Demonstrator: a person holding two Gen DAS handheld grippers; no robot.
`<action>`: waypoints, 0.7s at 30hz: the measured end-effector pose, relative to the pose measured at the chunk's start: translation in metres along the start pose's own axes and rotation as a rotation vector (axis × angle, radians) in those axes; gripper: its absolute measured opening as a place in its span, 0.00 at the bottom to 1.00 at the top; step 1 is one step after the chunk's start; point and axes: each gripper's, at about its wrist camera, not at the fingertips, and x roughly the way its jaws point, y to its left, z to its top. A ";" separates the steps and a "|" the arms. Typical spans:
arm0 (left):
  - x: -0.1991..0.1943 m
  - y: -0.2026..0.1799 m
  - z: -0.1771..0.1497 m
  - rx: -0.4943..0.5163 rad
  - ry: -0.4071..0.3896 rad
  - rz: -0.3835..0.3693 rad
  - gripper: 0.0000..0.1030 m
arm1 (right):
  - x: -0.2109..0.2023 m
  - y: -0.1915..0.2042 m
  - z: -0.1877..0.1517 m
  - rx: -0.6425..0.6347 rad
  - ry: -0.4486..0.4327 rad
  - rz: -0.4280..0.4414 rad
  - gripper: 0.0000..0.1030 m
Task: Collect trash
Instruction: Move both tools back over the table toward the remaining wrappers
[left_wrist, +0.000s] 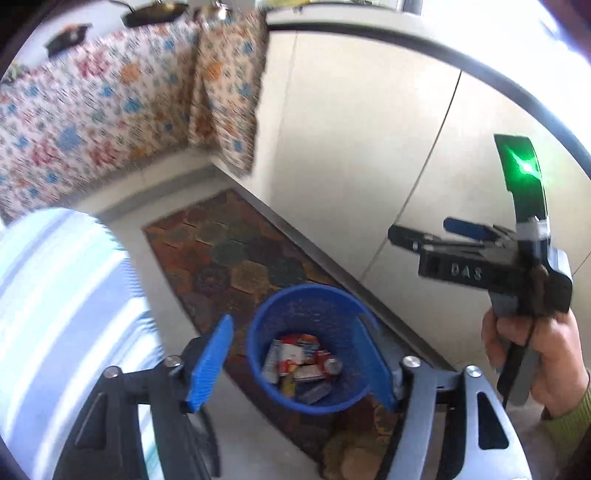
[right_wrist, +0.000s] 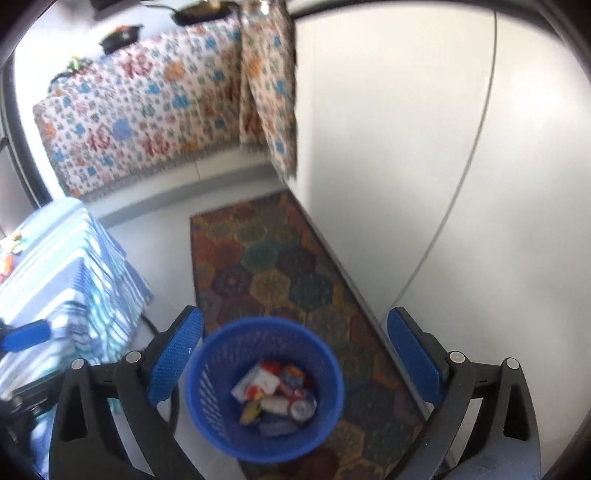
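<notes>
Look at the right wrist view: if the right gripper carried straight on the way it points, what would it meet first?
Probably the blue bin on the rug. The right gripper has open, empty jaws framing the bin's mouth, so it would likely enter and reach the trash inside. Depth is unclear.

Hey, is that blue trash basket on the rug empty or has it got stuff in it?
Partly filled: the blue basket holds a can and crumpled wrappers.

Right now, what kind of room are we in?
Probably a home kitchen. Pans sit on a counter draped with a flowery cloth, a patterned rug runs along the floor by pale cabinets, and a blue trash basket holds cans and wrappers.
</notes>
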 end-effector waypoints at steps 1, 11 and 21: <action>-0.012 0.005 -0.003 0.001 -0.010 0.030 0.69 | -0.005 0.007 0.002 -0.004 -0.023 0.008 0.97; -0.093 0.085 -0.043 -0.117 -0.033 0.271 0.69 | -0.030 0.113 0.007 -0.073 -0.135 0.161 0.98; -0.141 0.228 -0.133 -0.291 0.028 0.429 0.69 | -0.015 0.293 -0.038 -0.352 -0.064 0.376 0.98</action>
